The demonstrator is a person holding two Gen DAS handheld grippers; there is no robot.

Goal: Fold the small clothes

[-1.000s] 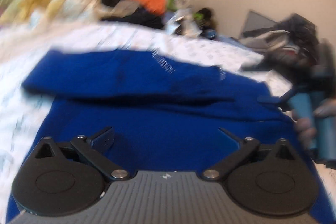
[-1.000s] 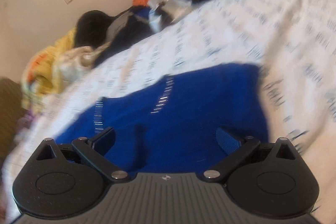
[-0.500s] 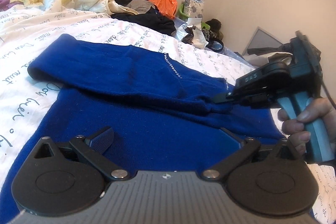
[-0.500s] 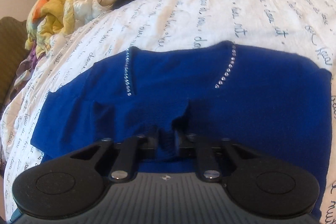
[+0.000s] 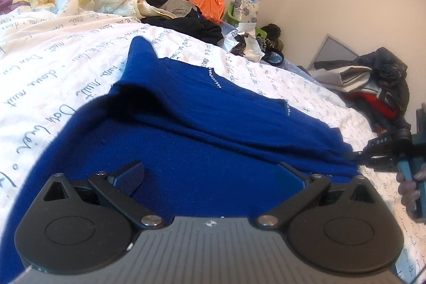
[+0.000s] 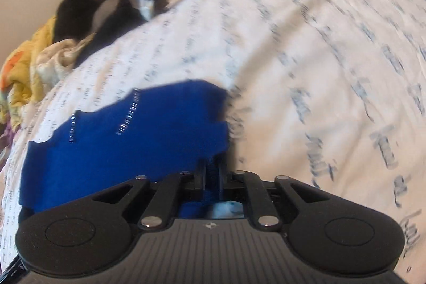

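here our right tongs point(image 6: 212, 175) are pinched tight on an edge of the blue garment point(image 5: 213, 140) spread on the bed point(image 5: 53, 76), while our left tongs point(image 5: 210, 175) gape wide above it holding nothing, so the thin bite could slip and the fold collapse.

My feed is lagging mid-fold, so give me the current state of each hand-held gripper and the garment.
Left hand-held gripper: open, over the blue fabric, gripping nothing.
Right hand-held gripper: shut on the blue garment's edge.
Blue garment: on the bed sheet, partly folded, upper layer over the lower one.
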